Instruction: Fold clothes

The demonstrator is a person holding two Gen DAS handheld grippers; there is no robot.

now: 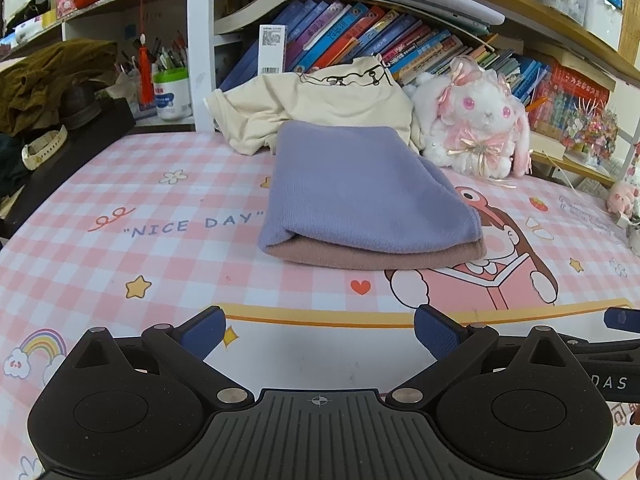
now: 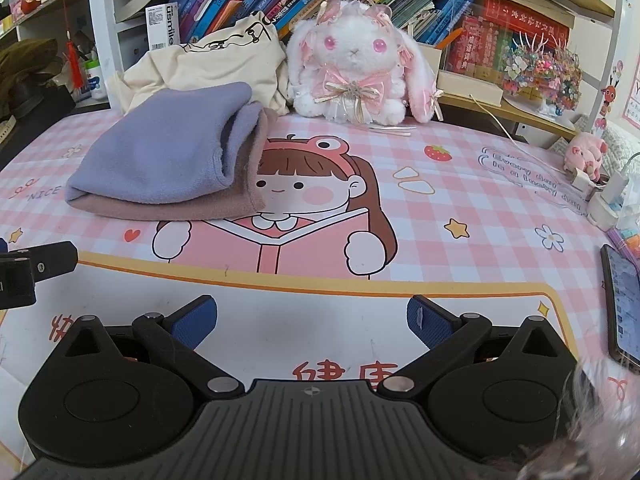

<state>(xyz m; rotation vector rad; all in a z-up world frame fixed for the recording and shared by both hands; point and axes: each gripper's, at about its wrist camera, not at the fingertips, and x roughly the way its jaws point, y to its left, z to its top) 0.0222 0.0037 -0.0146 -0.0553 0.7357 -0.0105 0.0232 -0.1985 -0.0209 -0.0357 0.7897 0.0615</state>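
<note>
Your left gripper (image 1: 320, 330) has its fingers spread wide, nothing between them, hovering over the white border of the desk mat (image 1: 160, 208). Your right gripper (image 2: 312, 322) is the same: fingers released, empty, low over the mat's near edge.

Landmark is the folded purple garment (image 1: 360, 188). It lies on the mat, stacked directly on a folded dusty-pink garment (image 1: 376, 258) whose edge peeks out beneath it on the near side. In the right wrist view the purple piece (image 2: 160, 160) shows its open folded ends on the right, and the pink layer (image 2: 192, 208) overlaps the cartoon girl (image 2: 304, 200) printed on the mat.

Behind the purple garment, touching its far edge, sits a crumpled cream shirt (image 1: 320, 108), unfolded, leaning toward the bookshelf (image 1: 360, 32). To the right of the purple garment and just beside the cream shirt stands 1 white plush bunny (image 1: 480, 120) with pink bows. Far left of the garment there's an olive cloth heap (image 1: 48, 80) on dark items, plus a white tub of pens (image 1: 172, 92). Well to the right of the garment, at the mat's edge, lie a phone (image 2: 624, 304), a small pink plush (image 2: 584, 152) and a white charger (image 2: 604, 204).

Between both grippers and the purple garment the mat is flat printed surface only.
</note>
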